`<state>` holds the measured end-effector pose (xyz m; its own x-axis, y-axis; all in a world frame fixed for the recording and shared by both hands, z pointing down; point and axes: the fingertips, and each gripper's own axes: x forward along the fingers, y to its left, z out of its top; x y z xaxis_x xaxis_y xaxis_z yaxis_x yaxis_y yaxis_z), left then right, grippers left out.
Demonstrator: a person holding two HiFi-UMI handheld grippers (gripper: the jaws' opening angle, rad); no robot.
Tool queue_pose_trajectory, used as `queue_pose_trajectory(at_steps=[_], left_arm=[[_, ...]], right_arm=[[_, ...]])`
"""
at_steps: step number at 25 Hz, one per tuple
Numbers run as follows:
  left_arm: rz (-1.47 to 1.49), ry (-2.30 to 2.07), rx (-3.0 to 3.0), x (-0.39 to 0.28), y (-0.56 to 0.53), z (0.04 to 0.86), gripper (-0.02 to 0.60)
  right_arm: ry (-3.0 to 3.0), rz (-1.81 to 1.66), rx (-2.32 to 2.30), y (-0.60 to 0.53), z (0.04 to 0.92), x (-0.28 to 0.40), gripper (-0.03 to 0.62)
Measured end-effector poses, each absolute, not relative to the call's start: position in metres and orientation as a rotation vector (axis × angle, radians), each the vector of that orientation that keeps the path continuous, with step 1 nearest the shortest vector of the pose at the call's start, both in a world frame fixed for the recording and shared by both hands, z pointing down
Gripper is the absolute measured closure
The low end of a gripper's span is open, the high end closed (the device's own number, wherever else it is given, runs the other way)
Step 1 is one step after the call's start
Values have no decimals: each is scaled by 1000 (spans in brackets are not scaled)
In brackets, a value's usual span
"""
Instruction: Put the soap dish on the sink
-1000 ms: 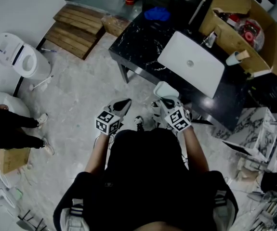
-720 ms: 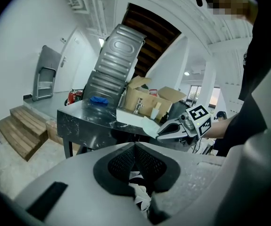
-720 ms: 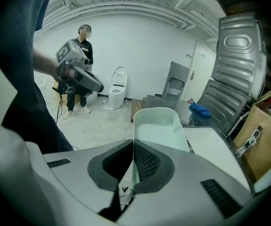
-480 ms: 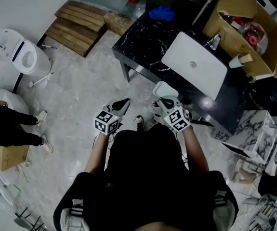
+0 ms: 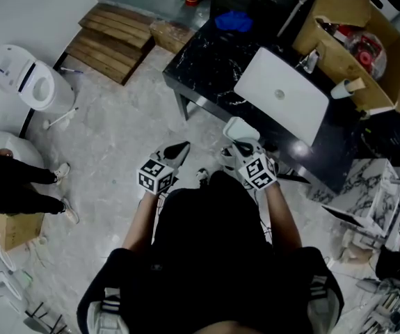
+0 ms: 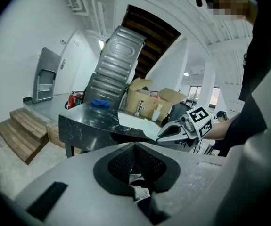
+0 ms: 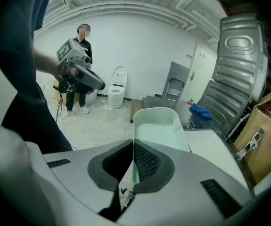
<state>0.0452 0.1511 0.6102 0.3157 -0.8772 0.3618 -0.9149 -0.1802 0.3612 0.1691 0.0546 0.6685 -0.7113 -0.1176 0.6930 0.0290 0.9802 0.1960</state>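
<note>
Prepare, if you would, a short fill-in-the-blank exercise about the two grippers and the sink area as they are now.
1. The right gripper is shut on the ____.
2. The left gripper is ____, with nothing between its jaws.
3. The white sink is set in a ____ counter.
4. The cloth lying on the counter is ____.
Missing words: soap dish; shut; black; blue.
</note>
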Motion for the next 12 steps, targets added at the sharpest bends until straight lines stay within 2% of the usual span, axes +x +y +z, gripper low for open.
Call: queue_pose_trajectory(at_steps=[12], left_arm=[[86,-1606,2070,31,163,610,581]], right_arm=[[-2360,-279,37,60,657,148,595]])
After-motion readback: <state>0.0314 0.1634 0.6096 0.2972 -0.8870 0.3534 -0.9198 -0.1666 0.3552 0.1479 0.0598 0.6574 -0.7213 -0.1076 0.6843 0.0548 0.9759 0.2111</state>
